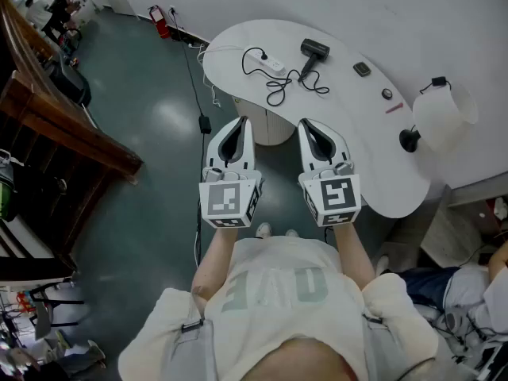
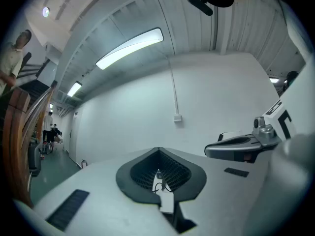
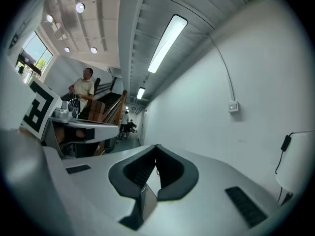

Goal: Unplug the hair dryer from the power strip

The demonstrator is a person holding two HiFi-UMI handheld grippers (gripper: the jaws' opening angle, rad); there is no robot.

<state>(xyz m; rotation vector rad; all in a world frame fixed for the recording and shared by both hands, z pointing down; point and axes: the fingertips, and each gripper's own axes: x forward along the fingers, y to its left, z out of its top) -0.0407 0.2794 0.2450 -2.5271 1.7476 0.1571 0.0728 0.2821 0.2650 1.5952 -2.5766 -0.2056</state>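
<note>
Well short of the hair dryer [image 1: 315, 50], left gripper [image 1: 240, 122] and right gripper [image 1: 305, 125] sit closed, empty (shirt lettering [image 1: 278, 286] illegible).

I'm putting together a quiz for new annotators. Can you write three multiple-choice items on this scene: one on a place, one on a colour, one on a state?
1. Where is the power strip?
A. On the floor
B. On the white table, left of the hair dryer in the head view
C. Held in a gripper

2. What colour is the hair dryer?
A. Black
B. White
C. Red

3. How do the jaws of the left gripper and the right gripper stand?
A. Both wide open
B. One closed on the cord
C. Both shut, holding nothing

Answers:
1. B, since the head view shows the strip lying on the tabletop beside the dryer.
2. A, since its body is dark against the white top.
3. C, since each gripper view shows its jaws together with nothing between them.
</note>
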